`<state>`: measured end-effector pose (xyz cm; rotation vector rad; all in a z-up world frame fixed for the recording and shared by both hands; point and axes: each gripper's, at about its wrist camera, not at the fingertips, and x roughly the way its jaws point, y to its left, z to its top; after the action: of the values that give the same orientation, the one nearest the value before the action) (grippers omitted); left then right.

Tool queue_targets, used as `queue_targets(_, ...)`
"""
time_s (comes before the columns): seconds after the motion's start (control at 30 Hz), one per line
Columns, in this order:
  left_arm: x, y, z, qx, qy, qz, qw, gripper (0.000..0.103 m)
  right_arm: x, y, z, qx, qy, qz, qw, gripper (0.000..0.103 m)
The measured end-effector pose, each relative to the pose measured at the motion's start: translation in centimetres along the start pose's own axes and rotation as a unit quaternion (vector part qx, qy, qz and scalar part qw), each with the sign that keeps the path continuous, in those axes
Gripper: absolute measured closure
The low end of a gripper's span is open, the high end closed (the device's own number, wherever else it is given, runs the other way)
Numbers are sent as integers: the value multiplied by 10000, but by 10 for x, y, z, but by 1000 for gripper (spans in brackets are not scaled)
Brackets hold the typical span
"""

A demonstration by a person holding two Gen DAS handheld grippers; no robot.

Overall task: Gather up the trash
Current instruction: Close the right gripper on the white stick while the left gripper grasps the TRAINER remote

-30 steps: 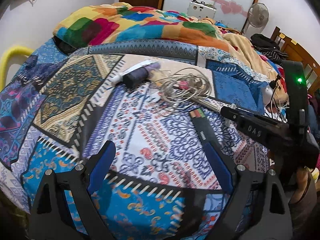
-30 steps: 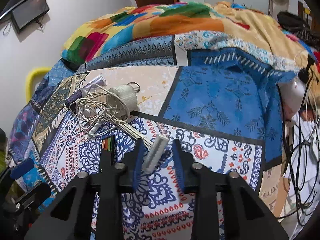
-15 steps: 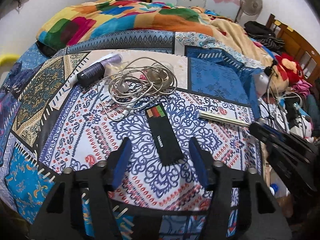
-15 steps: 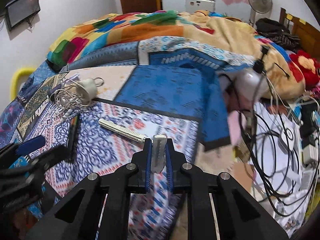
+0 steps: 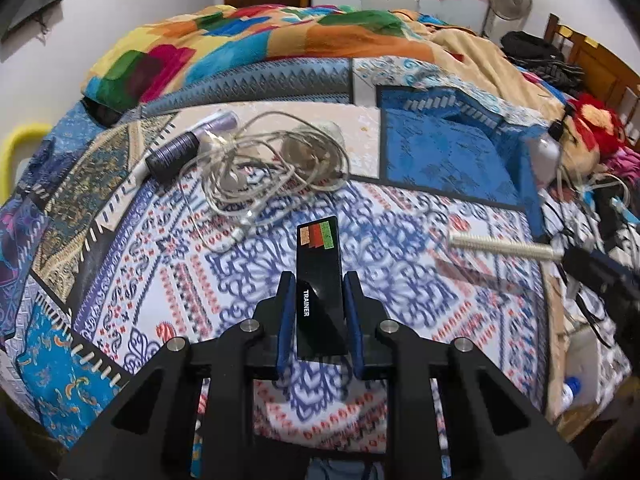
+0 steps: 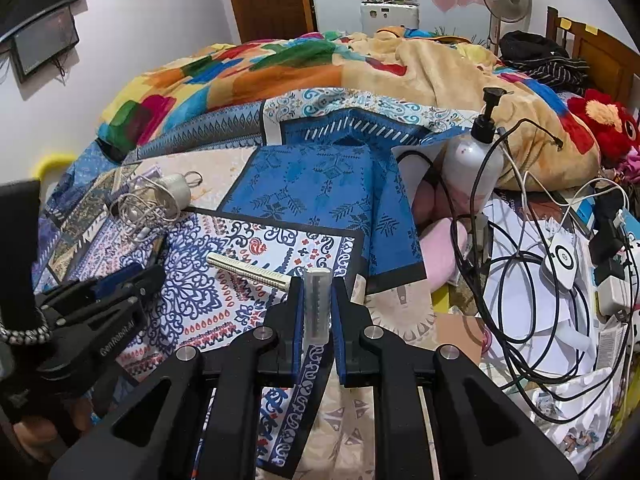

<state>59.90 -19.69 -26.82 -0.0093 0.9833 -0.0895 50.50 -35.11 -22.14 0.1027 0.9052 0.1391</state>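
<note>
Grippers both loaded, we see. Left gripper (image 5: 319,312) jaws pinch the black packet (image 5: 319,288), which lies on the bedspread (image 5: 224,280). Right gripper (image 6: 316,308) jaws clamp the razor (image 6: 317,304) head, its handle pointing to 10 o'clock. Cable tangle (image 5: 272,168) at 11 o'clock from the packet.

Black flat packet (image 5: 320,292), "TRAINER" printed on it with orange, red and green patches at its far end, lies lengthwise on the patterned bedspread (image 5: 400,280). The cream comb-like stick (image 6: 250,269) points left, its clear head (image 6: 316,304) upright.
</note>
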Motion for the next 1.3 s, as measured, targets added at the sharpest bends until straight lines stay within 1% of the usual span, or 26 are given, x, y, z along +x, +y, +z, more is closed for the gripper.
queue_targets(0.1, -13, 2, -5, 8, 25, -217, 9998, 80, -8, -1, 1, 18, -40, 20, 10000, 91)
queue_targets(0.2, -36, 7, -9, -17, -16, -402, 9992, 80, -19, 2, 2, 18, -84, 50, 10000, 91)
queue_targets(0.4, -91, 17, -11, -47, -289, -516, 9982, 80, -52, 14, 2, -45, -264, 75, 9996, 91)
queue_targets(0.6, -154, 25, -20, -16, -672, -479, 9966, 80, -93, 30, 5, -123, -522, 127, 9985, 91)
queue_targets(0.83, -230, 48, -35, -82, -1114, -458, 9927, 80, -142, 57, 5, -231, -830, 217, 9960, 91)
queue_targets(1.1, -306, 86, -68, -191, -1528, -336, 9875, 80, -194, 97, -6, -432, -1117, 369, 9921, 91)
queue_targets(1.3, -348, 124, -98, -352, -1716, -175, 9844, 80, -225, 132, -21, -615, -1251, 552, 9887, 91)
